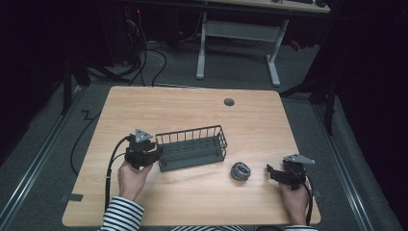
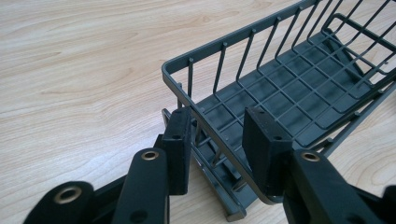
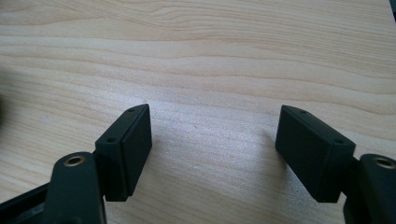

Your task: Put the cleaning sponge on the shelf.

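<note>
Item: dark wire basket (image 1: 192,147), mid-table (image 1: 192,106), its short end wall clamped between the jaws of the left hand-held gripper (image 2: 219,135). Right hand-held gripper (image 3: 212,149): jaws wide, empty, over bare wood. Steel scouring ball (image 1: 240,171) lies between basket and right hand-held gripper.

The high view is dim and soft — only the wooden counter (image 1: 192,192) catches light, from above, while the floor and room beyond its far edge sink into near black. Both gripper views are bright and evenly lit, the wood grain crisp. The wire basket (image 2: 280,93) stays sharp; the black arms at the bottom edge blur — soft, short shadows sit beneath them.
</note>
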### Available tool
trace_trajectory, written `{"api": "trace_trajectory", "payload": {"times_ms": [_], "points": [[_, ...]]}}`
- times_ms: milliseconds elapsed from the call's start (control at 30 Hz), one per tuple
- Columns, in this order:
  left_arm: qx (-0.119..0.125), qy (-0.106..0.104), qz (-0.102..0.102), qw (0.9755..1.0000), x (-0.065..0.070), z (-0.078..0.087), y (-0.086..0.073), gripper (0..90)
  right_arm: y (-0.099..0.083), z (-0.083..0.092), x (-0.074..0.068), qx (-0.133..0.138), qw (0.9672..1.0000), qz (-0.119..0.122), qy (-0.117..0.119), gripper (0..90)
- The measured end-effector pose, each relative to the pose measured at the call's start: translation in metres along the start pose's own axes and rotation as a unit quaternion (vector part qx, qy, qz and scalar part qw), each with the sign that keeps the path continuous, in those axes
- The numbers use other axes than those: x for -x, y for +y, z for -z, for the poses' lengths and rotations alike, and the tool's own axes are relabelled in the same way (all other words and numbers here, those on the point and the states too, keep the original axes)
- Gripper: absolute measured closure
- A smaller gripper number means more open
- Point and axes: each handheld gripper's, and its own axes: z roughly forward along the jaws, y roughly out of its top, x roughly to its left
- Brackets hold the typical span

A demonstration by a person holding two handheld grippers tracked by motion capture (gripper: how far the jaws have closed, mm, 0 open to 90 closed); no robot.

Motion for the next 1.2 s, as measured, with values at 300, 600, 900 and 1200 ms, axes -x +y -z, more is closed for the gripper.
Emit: {"api": "trace_trajectory", "payload": {"times_ms": [300,600,900,1200], "points": [[0.004,-0.008,0.011,0.9999,-0.003,0.003,0.001,39.7,0.000,0.000,0.000,0.000,1.0000,0.000,0.000,27.3],[0.032,-0.026,0.031,0.9987,-0.016,0.027,-0.001,30.0,0.000,0.000,0.000,0.000,1.0000,0.000,0.000,27.3],[0.049,-0.013,0.055,0.9972,-0.038,0.046,-0.018,30.8,0.000,0.000,0.000,0.000,1.0000,0.000,0.000,27.3],[0.046,0.007,0.084,0.9954,-0.056,0.042,-0.051,29.6,0.000,0.000,0.000,0.000,1.0000,0.000,0.000,27.5]]}}
